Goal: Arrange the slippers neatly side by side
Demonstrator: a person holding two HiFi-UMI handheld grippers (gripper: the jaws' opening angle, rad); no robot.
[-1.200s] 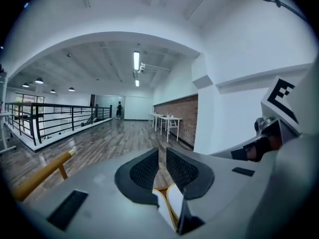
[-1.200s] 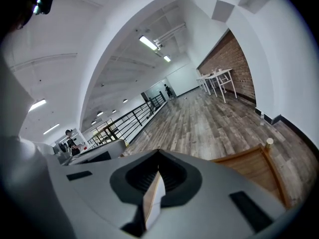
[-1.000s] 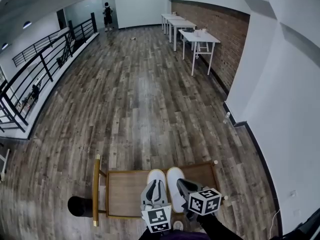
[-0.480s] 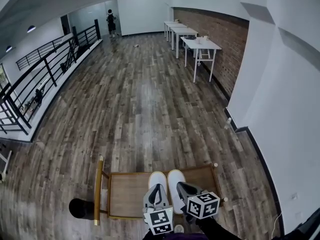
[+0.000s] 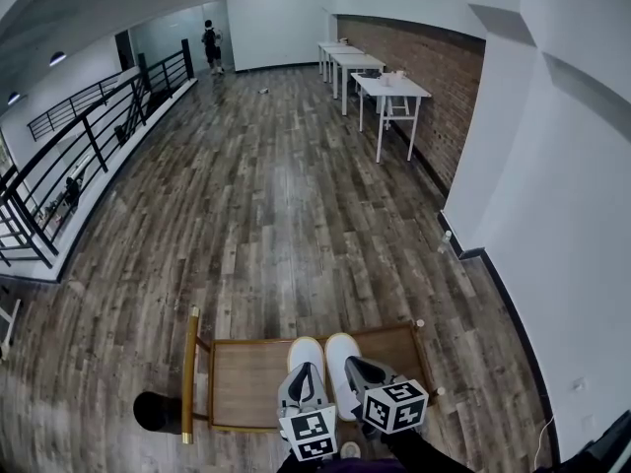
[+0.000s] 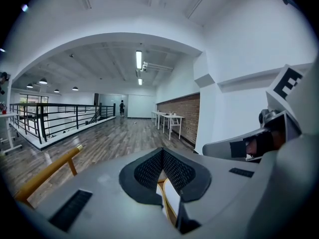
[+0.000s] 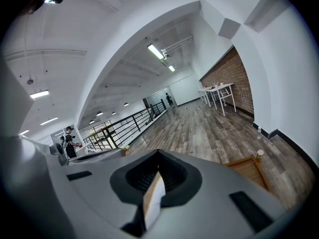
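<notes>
Slippers [image 5: 325, 355] unmoved, side by side on table [image 5: 246, 374] | left gripper [image 5: 306, 371], right gripper [image 5: 352, 365]: jaws pressed together, empty | arranging looks done

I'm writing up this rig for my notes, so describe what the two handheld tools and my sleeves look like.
Both the left tool and the right tool have smooth grey bodies with black, mesh-textured pads at the jaws and dark rectangular slots. Each carries a white cube printed with black square markers. The visible sleeve is dark.
</notes>
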